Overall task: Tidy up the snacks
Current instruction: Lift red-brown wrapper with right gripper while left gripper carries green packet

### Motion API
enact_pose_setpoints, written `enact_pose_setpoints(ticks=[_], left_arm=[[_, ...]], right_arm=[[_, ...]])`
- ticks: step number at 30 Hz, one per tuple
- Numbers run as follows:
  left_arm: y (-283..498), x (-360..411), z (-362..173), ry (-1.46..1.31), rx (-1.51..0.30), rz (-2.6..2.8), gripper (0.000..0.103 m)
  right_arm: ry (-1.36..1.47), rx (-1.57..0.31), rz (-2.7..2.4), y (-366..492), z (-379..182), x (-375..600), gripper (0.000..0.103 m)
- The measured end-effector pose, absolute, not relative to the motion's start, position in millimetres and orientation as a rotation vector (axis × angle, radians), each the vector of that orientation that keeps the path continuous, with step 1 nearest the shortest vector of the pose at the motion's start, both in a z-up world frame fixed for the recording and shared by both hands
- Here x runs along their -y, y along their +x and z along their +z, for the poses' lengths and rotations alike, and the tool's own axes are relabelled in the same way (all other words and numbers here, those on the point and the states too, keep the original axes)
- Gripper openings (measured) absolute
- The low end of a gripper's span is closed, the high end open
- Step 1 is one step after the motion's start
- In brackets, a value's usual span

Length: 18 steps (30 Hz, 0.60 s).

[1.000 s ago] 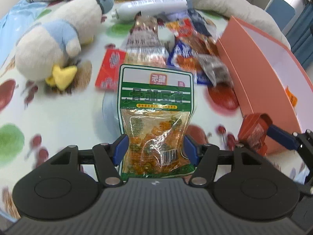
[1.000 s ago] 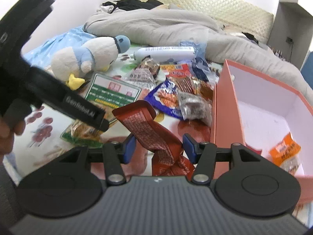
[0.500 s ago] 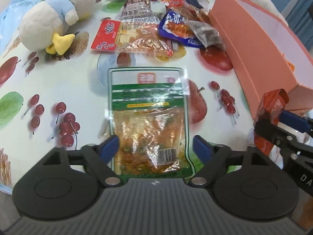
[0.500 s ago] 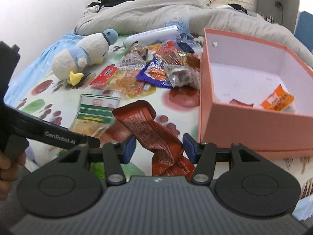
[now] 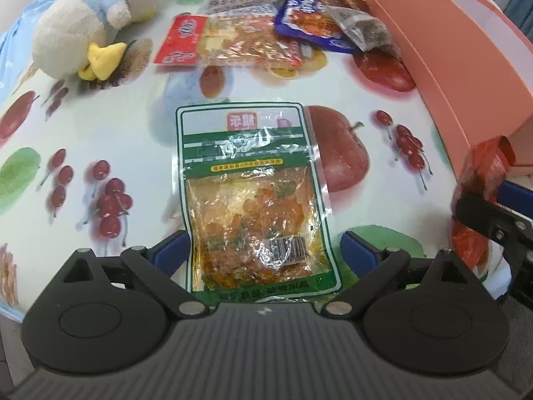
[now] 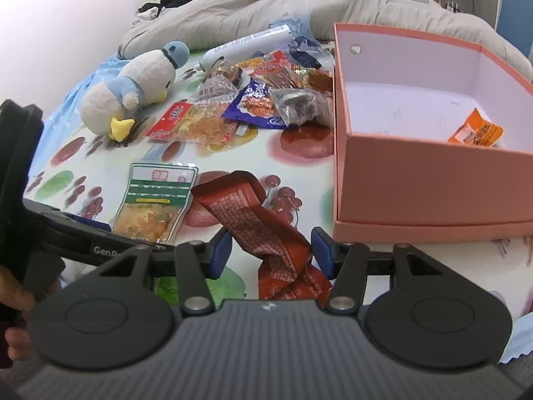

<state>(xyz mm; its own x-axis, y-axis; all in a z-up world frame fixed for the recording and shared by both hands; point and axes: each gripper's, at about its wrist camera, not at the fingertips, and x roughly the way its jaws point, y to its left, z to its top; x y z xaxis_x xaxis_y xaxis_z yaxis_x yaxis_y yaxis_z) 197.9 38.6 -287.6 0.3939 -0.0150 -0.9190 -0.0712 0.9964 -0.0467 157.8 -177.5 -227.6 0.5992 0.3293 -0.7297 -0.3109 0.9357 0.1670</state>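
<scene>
A green-bordered snack packet lies flat on the fruit-print tablecloth. My left gripper hangs over the packet's near end. Its jaws are opening, the blue pads stand clear on either side, and nothing presses on the packet. My right gripper is shut on a crumpled red-brown snack packet, held above the cloth just left of the pink box. An orange packet lies inside that box. The red packet also shows at the right edge of the left wrist view.
A pile of loose snack packets lies beyond the green packet, with a white tube behind it. A plush penguin lies at the left. A grey blanket runs along the back. A person's hand holds the left gripper.
The left jaws have spread off the green packet, which dropped from upright to flat on the cloth. The right gripper kept its hold on the red packet and rolled towards the box.
</scene>
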Motion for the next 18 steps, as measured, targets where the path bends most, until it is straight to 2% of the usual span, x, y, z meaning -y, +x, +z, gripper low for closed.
enact_pose_setpoints(ticks=[8,18], left_arm=[[194,-27,-291,-0.053,-1.150,0.030,0.095],[195,-25,-279,-0.090,-1.098,0.003,0.072]], right_arm=[[0.058,-0.888,0.343,163,-246,185,0.054],[0.105,-0.911,0.340,166,-261,193,0.049]])
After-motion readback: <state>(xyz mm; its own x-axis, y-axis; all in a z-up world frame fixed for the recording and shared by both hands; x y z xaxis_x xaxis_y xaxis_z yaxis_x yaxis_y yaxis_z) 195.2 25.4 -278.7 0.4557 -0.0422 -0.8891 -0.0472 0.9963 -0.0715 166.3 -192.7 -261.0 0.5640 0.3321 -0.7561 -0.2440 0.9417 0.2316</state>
